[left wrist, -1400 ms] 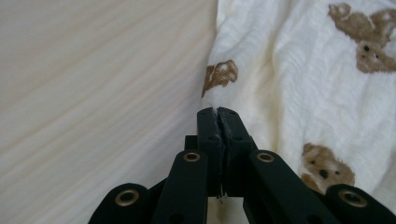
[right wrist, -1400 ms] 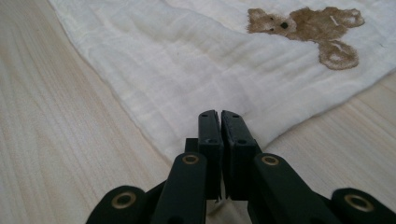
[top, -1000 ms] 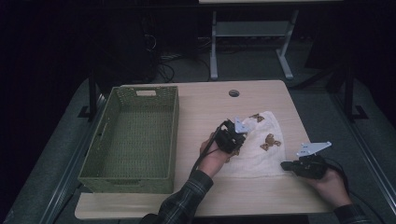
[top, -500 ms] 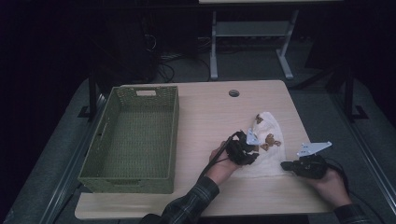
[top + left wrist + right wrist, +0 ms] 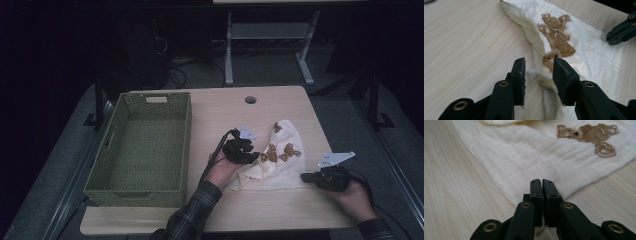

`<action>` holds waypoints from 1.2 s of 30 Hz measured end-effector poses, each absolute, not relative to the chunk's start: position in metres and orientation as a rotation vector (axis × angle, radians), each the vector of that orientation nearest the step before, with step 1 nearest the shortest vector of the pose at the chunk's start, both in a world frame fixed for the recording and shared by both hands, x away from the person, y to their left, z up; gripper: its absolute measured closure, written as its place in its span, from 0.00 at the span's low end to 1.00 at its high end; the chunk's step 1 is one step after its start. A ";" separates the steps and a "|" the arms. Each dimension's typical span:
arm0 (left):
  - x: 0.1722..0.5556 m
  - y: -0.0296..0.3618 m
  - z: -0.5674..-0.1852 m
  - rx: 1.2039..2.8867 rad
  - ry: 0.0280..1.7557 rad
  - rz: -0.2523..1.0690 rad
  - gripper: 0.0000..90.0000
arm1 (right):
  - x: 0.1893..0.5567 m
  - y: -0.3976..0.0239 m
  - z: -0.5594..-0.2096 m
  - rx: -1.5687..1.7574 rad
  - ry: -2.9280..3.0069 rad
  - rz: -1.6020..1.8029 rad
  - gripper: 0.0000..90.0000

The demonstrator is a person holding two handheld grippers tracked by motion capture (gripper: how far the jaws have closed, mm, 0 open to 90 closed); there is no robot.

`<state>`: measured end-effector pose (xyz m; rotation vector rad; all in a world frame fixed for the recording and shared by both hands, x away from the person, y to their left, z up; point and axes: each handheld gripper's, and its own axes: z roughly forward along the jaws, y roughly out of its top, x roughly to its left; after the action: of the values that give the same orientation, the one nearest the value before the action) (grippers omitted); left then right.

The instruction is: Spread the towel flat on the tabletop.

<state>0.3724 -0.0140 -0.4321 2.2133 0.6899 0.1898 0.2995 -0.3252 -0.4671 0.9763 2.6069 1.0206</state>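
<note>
A white cloth (image 5: 282,172) printed with brown teddy bears lies crumpled on the right part of the wooden table (image 5: 225,112), its left side folded over. My left gripper (image 5: 256,157) sits at that folded edge. Its jaws have just been opening, and in the left gripper view the left gripper (image 5: 539,63) stands open with a small tip of the cloth (image 5: 594,57) loose in the gap. My right gripper (image 5: 304,176) rests low at the cloth's near right corner. In the right gripper view the right gripper (image 5: 541,181) is shut, with the corner of the cloth (image 5: 536,152) running in between its jaws.
A green woven basket (image 5: 186,145) stands on the left half of the table and holds nothing. A round cable hole (image 5: 250,99) lies near the far edge. Bare wood runs between the basket and the cloth. A metal frame (image 5: 265,35) stands on the floor beyond the table.
My left gripper carried the cloth's left edge to the right over the cloth, then opened and drew back a little to the left. The right gripper has stayed still.
</note>
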 end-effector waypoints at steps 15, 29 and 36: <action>0.375 -0.026 -0.448 2.302 0.703 0.153 0.86 | 0.299 -0.325 -0.467 0.967 2.605 1.016 0.96; 0.384 -0.010 -0.427 2.245 0.761 0.373 0.97 | 0.298 -0.323 -0.466 0.956 2.605 0.991 0.97; 0.404 0.004 -0.414 2.163 0.856 0.484 0.97 | 0.297 -0.324 -0.466 0.960 2.608 0.988 0.97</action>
<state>0.4042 0.0039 -0.4144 2.1633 0.8559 0.4838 0.2967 -0.3242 -0.4659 0.9598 2.6078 0.9881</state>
